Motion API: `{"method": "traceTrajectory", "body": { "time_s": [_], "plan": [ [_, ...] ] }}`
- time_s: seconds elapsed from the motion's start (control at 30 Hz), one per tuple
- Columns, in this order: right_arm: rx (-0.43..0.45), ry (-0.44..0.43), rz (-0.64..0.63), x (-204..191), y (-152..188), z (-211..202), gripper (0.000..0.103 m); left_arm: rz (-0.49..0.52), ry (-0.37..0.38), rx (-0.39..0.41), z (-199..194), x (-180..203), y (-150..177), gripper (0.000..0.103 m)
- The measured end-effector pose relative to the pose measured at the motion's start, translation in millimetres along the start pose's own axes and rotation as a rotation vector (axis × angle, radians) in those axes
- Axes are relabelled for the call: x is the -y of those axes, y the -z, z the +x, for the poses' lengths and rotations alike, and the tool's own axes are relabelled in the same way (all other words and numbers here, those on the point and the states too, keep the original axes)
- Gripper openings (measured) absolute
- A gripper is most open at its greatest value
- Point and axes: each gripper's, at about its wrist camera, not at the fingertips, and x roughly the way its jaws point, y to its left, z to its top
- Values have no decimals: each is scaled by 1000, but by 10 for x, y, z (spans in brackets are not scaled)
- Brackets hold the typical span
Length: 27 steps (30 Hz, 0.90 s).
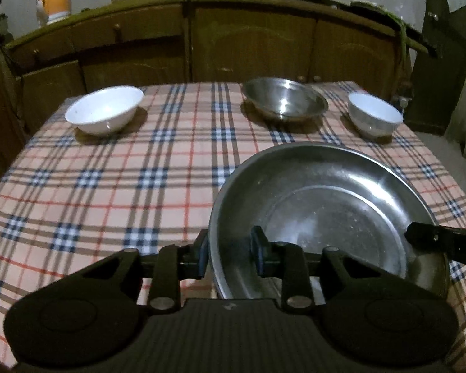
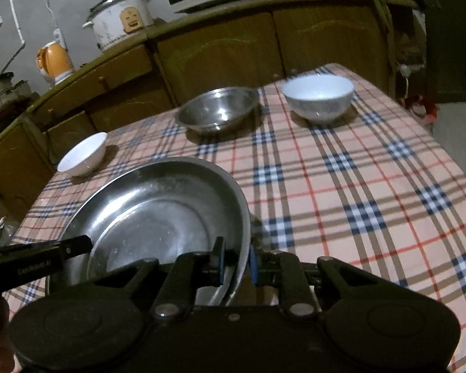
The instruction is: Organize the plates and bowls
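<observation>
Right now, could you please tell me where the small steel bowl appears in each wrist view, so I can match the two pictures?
Left wrist view: the small steel bowl stands at the table's far edge, right of centre, beyond the large steel plate.
Right wrist view: the small steel bowl is upper centre, left of the deep white bowl.
Shared landmark: the deep white bowl, beside it on its right in both.

A shiny, faintly scuffed metal plate (image 1: 326, 192) and metal bowl (image 1: 285, 99), two glossy white bowls (image 1: 104, 108), a matt checked cloth (image 1: 108, 186) and brown wooden cabinets (image 1: 248, 40).
</observation>
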Motion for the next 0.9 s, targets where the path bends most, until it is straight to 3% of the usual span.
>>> {"method": "traceTrajectory", "body": {
  "time_s": [0.4,0.9],
  "plan": [
    [19,-63,-87,-510,-96,-44,21,-38,-69,43,-268,-361,-73,29],
    [-28,-149,-214,-1442,-10,291,22,-127,-188,35,-371,-1190,9,29]
  ]
}}
